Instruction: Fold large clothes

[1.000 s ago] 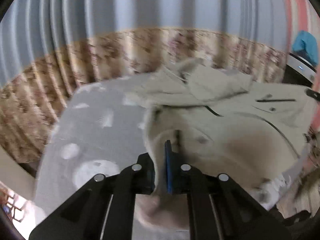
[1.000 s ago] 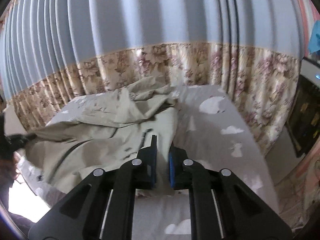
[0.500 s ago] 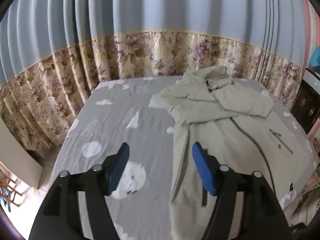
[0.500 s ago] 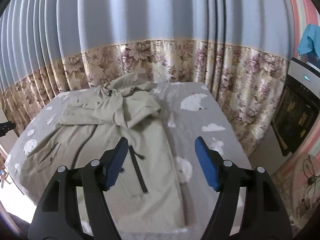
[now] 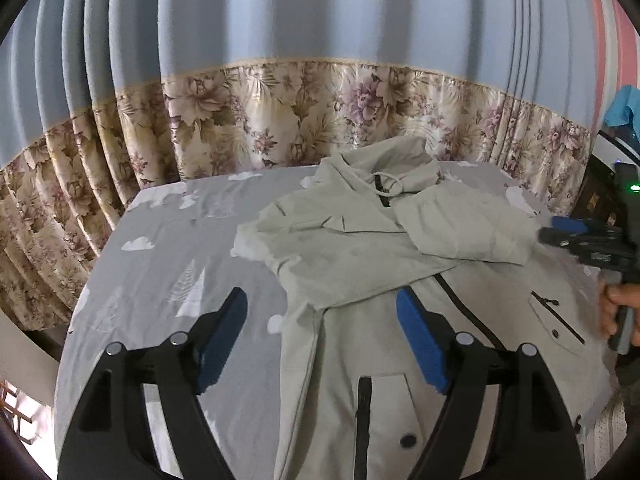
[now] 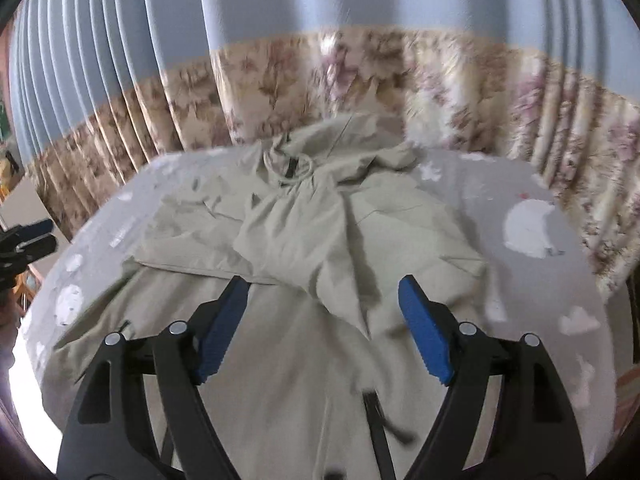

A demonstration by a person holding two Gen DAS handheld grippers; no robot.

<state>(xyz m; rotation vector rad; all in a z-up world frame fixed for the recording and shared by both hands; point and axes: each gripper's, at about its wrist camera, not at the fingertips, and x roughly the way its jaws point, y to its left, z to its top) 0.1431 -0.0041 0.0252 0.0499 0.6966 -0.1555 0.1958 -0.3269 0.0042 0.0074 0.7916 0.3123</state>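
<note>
A large beige hooded jacket (image 5: pixel 360 264) lies spread on a grey bed (image 5: pixel 168 264), hood at the far end, both sleeves folded across the chest. It also shows in the right wrist view (image 6: pixel 304 240). My left gripper (image 5: pixel 320 336) is open and empty, above the jacket's left edge near the hem. My right gripper (image 6: pixel 322 328) is open and empty, above the jacket's lower middle. The right gripper also shows in the left wrist view (image 5: pixel 580 236), held in a hand at the right edge. The left gripper shows at the far left of the right wrist view (image 6: pixel 28 236).
The bed sheet (image 6: pixel 532 240) is grey with white cloud prints. Blue and floral curtains (image 5: pixel 280 112) hang close behind the bed and along its sides. A dark appliance with a green light (image 5: pixel 616 188) stands at the right.
Both grippers let go of the jacket and opened wide. The jacket dropped flat on the bed. Both grippers then moved closer over its lower part.
</note>
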